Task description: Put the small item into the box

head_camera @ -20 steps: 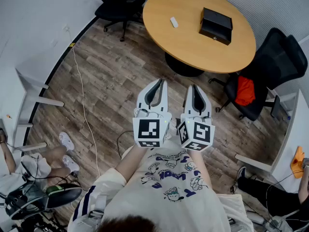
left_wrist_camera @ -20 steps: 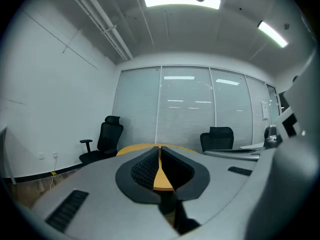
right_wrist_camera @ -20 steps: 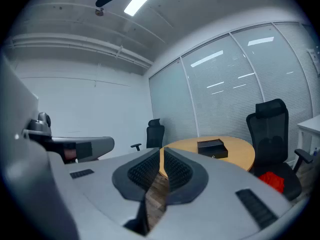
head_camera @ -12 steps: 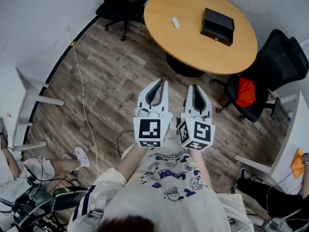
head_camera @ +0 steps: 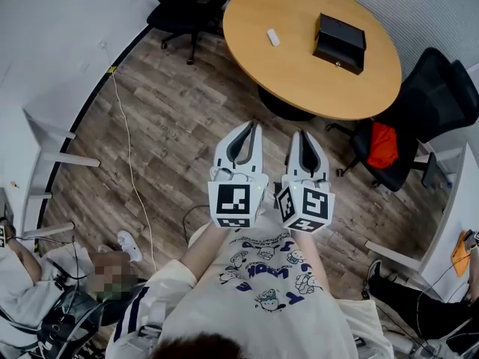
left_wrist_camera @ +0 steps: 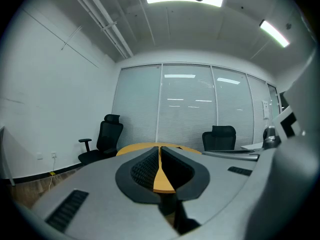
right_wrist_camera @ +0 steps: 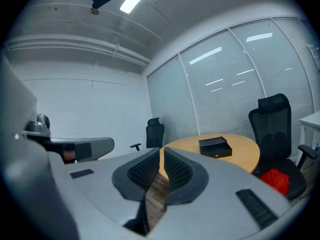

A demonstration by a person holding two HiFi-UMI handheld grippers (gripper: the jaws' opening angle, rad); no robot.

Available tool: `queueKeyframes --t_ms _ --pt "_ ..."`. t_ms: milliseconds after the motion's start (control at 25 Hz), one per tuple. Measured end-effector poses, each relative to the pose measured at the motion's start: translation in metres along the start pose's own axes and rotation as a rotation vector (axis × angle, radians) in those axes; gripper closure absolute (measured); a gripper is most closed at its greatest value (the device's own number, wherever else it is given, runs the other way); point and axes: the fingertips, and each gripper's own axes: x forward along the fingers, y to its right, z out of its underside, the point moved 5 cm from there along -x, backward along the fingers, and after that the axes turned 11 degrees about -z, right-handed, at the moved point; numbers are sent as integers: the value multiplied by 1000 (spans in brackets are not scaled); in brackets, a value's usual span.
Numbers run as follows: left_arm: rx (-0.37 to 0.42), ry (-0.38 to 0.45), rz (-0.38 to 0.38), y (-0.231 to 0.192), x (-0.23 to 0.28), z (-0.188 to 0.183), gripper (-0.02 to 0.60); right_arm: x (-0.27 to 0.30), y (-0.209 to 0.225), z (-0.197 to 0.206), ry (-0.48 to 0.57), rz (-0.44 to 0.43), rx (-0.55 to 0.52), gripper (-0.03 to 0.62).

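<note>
The left gripper [head_camera: 250, 126] and right gripper [head_camera: 303, 134] are hovering side by side, jaws clenched on nothing, while the small white item [head_camera: 274, 37] is lying on the round table [head_camera: 299, 81] (well apart from both), near the black box [head_camera: 340, 43].

The round table [head_camera: 299, 81] at the far side has a smooth, light wood-look top with a soft sheen. On it the box [head_camera: 340, 42] is matt black and hard-faced, and the small item [head_camera: 273, 37] to its left looks like plain white plastic. The floor [head_camera: 172, 118] is grey-brown wood-grain planking, streaky and low in gloss, the chair [head_camera: 441, 88] at the right is dull black with a soft red cloth [head_camera: 382, 142] on it, and nearer, the left gripper [head_camera: 252, 128] and right gripper [head_camera: 301, 136] have smooth matt pale-grey plastic shells with black, finely ribbed, rubbery-looking pads [left_wrist_camera: 145, 169].
</note>
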Motion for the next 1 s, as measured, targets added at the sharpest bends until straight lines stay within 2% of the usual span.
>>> queueKeyframes --t_ms 520,1000 --pt "2 5 42 -18 63 -3 554 59 14 -6 11 32 0 548" --pt "-11 -24 45 -34 86 3 554 87 27 -1 -15 66 21 548"
